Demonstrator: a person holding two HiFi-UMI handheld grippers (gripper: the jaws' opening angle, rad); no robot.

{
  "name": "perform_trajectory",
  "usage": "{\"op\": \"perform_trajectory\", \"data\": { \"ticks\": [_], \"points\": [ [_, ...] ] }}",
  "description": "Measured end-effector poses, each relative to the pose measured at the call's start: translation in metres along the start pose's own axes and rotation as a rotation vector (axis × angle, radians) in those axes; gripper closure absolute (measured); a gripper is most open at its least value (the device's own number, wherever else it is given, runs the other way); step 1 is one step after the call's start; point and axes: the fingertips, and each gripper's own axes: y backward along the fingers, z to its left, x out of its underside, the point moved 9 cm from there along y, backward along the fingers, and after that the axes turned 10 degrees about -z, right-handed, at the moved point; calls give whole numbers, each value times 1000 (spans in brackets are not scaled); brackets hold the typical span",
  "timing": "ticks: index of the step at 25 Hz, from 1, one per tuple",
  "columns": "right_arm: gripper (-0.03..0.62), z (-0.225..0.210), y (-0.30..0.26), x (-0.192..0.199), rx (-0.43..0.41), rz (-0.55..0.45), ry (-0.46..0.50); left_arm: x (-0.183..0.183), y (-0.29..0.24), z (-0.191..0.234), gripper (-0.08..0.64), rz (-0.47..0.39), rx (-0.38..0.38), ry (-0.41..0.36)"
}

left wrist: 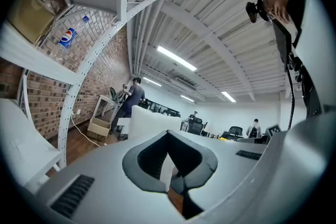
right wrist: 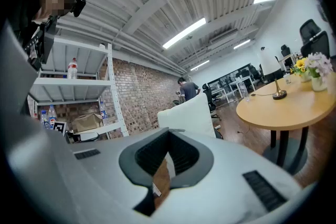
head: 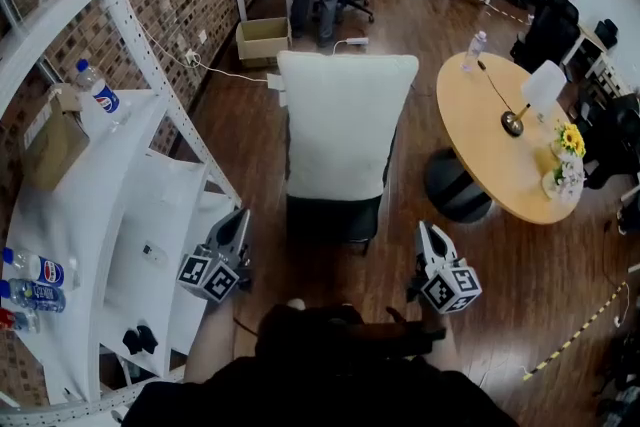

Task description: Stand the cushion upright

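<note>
White, soft rectangular cushion (head: 345, 125) stands propped against the back of the black office chair (head: 333, 218). The 2 grippers, left gripper (head: 237, 223) and right gripper (head: 425, 235), hang just short of the chair, jaws together, empty. Unheld, the cushion could slump forward off the chair, likelier if a nudge rolls the chair.

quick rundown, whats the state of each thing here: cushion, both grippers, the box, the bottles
cushion: standing upright on the black chair
left gripper: shut, empty, clear of the cushion
right gripper: shut, empty, clear of the cushion
cardboard box: on the floor, flaps open
shelf bottle: upright
table bottle: upright
</note>
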Motion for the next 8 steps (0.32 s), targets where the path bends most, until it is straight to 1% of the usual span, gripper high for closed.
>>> {"op": "perform_trajectory", "data": {
  "ticks": [8],
  "points": [
    [592, 6, -6, 18, 3, 30, -28, 6, 2, 16, 557, 34, -8, 12]
  ]
}}
